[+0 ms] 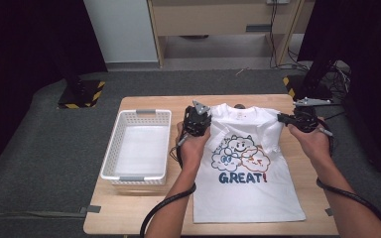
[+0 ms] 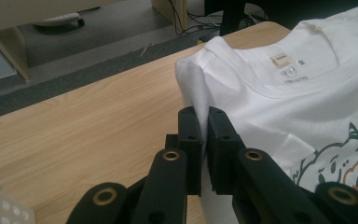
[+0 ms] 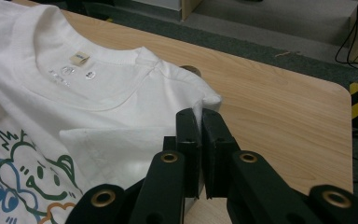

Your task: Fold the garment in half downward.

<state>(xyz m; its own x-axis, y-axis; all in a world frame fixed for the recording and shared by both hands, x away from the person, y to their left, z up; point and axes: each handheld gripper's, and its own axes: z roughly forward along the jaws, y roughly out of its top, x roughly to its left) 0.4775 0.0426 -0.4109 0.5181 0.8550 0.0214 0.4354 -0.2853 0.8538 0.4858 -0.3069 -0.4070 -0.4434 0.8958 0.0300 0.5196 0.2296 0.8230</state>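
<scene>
A: What have the jaws of the left gripper [image 2: 204, 122] got?

B: They are pressed together on a fold of the shirt [image 2: 279, 107]. A thin ridge of white cloth stands up between them, and the pinch sits at the shoulder edge, beside the collar [image 2: 242, 65].

A: And the right gripper [image 3: 200, 122]?

B: Its jaws pinch the other shoulder in the same way. A small white corner of cloth pokes out just beyond their tips, and the sleeve [image 3: 116, 140] lies folded in over the shirt's front, to the left of the jaws.

A: What lies past the jaws?

B: In the left gripper view, the collar with its label [image 2: 280, 59] is beyond and to the right of the jaws. The bare wooden bench [image 2: 74, 126] spreads out to their left. In the right gripper view the label sits beyond and to the left, and the bare bench lies to the right.

A: Where is the shirt as a whole?

B: From the high view it lies flat on the bench, print side up, with coloured cloud faces [image 1: 240, 151] and the word "GREAT!" [image 1: 242, 178]. The collar is at the far end from the person. Both sleeves are turned in over the chest. The two grippers hold its far corners, one on each side of the collar.

A: Anything else nearby?

B: A white basket [image 1: 138, 146] stands on the bench outside the left gripper, apart from the shirt.
</scene>
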